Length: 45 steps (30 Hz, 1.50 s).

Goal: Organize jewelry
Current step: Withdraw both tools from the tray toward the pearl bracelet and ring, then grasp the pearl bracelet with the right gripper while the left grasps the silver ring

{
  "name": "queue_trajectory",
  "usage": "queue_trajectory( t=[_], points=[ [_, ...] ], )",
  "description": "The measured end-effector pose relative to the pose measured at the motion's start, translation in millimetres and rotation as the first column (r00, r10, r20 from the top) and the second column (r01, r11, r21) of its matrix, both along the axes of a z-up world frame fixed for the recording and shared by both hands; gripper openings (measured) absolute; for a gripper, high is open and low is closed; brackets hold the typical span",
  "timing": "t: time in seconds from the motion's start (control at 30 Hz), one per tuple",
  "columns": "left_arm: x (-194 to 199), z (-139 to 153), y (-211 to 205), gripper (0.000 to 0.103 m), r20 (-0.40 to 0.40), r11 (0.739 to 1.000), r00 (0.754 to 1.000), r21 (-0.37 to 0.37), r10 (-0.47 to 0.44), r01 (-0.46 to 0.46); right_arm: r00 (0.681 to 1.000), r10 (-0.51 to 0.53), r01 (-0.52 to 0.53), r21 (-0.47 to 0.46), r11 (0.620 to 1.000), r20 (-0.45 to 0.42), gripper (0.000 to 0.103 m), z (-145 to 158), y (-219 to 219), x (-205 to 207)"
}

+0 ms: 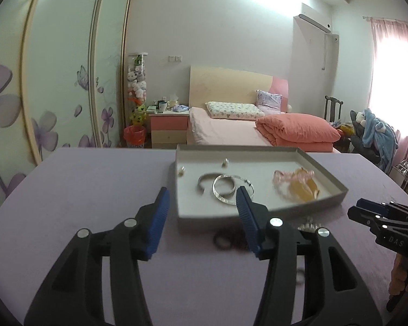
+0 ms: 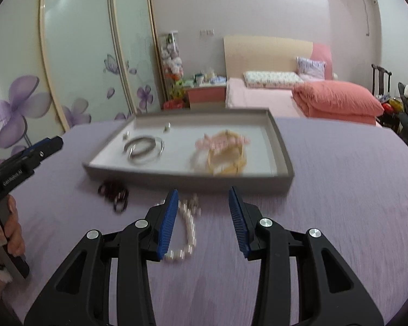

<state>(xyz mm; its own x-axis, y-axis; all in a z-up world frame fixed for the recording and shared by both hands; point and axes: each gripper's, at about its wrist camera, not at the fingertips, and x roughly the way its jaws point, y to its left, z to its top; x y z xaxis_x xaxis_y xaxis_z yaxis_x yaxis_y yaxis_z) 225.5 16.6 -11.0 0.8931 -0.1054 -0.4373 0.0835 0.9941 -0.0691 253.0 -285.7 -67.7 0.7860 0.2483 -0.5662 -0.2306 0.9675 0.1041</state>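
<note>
A grey tray [image 1: 261, 216] [image 2: 187, 180] lies on the purple table. In it are silver bangles [image 1: 224, 187] [image 2: 145, 149], small earrings [image 1: 225, 162] [image 2: 167, 127], a pink bead bracelet [image 1: 284, 178] [image 2: 217, 142] and an amber bangle [image 1: 304, 191] [image 2: 228, 160]. In front of the tray lie dark hair ties [image 1: 227, 240] [image 2: 114, 191] and a pearl bracelet [image 2: 187, 228]. My left gripper [image 1: 202, 203] is open and empty above the tray's near edge. My right gripper [image 2: 204, 203] is open and empty, its left finger beside the pearls.
The purple table [image 1: 81, 190] [image 2: 340, 190] stretches around the tray. Behind it stand a bed [image 1: 231, 133], a nightstand [image 1: 168, 127] and a floral wardrobe [image 1: 54, 81]. The right gripper shows in the left wrist view [image 1: 389, 214].
</note>
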Motion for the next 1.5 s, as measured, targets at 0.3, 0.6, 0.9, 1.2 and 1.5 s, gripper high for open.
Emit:
queue_trajectory(
  t=[0.3,0.6,0.9,1.2,1.5],
  points=[
    [-19,-12,4,0.053,-0.042,1.000,0.999,-0.012,0.010,-0.011,0.990,0.004,-0.012,-0.060,0.998,-0.140,0.034,-23,21,-1],
    [-22,-10,-4,0.054,-0.052,1.000,0.999,-0.008,-0.007,0.007,0.971,-0.024,-0.009,-0.135,0.991,-0.240,0.011,-39,28,13],
    [-24,-20,-51,0.059,-0.182,0.986,0.970,0.009,-0.161,0.165,0.964,-0.104,0.072,-0.135,0.988,-0.246,0.010,-38,-20,-29],
    [-10,-48,-110,0.059,-0.360,0.959,0.901,0.056,-0.241,0.279,0.950,-0.188,0.172,-0.082,0.982,-0.250,0.011,-39,-61,-42],
    [4,-61,-124,0.039,-0.423,0.963,0.881,0.060,-0.213,0.262,0.951,-0.174,0.167,-0.048,0.985,-0.255,0.011,-39,-66,-39]
  ],
)
